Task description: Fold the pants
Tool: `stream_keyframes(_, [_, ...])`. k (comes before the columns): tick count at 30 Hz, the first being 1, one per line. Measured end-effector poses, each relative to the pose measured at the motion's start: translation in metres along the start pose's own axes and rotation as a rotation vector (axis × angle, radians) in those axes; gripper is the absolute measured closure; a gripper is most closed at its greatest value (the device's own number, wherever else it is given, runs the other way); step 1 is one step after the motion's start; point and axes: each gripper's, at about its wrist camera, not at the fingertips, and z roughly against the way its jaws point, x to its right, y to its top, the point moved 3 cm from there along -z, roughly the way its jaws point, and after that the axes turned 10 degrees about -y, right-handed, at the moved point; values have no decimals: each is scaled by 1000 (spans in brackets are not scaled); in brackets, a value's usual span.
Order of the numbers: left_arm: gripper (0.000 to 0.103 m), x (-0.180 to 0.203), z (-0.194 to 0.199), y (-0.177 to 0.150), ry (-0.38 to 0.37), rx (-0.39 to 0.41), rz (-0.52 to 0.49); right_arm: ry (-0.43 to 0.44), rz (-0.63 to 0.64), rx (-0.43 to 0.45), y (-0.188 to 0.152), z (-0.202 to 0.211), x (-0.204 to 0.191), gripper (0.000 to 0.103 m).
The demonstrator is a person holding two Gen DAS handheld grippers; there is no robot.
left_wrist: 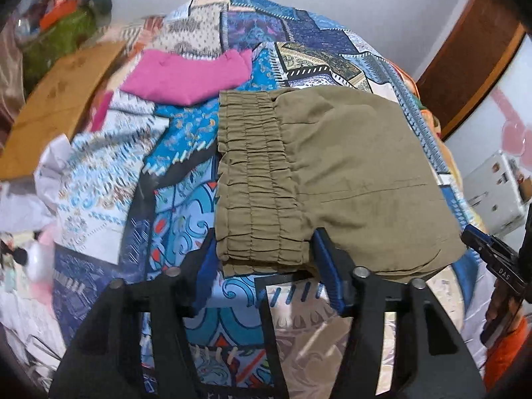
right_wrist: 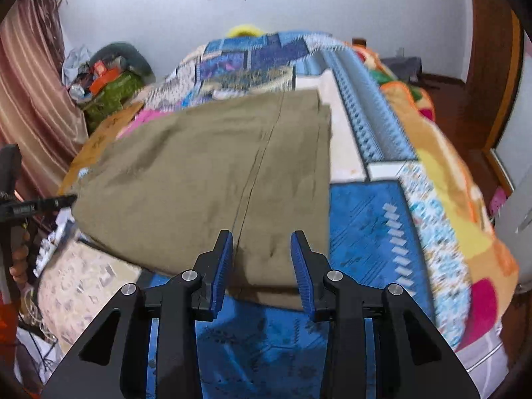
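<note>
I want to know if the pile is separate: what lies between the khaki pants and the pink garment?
Only patterned bedspread shows between the khaki pants and pink garment, in the left wrist view.

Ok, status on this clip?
Left gripper open at the waistband. Right gripper open over the near edge. Olive pants folded on the bedspread. Nothing obstructing.

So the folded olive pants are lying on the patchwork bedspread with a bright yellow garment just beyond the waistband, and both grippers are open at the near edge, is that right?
Nearly. The garment beyond the waistband is bright pink, not yellow, as the left wrist view shows. The rest holds: the folded olive pants lie on the patchwork bedspread, and the left gripper and right gripper are both open at the near edge.
</note>
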Motion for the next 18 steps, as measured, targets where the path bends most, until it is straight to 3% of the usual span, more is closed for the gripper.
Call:
stream_keyframes(3, [53,4,9,1,56,36,-55,-7,5,-32,-12,-11,-4,70])
stream_keyframes(8, [52,-5,1,-6,44,14,-56,-22,29,-44,-15,-10,-4,70])
stream_keyframes(13, [46,-6,1,-14,36,43,-84,-22,31,-50,-21,-10,-5,70])
stream_keyframes(15, [38,-4,6,-12,65,40,-113,-2,8,-56,-21,-10,-2,68])
stream_keyframes(18, [36,-2,18,0,93,46,-132,10,10,-74,-13,-8,4,65])
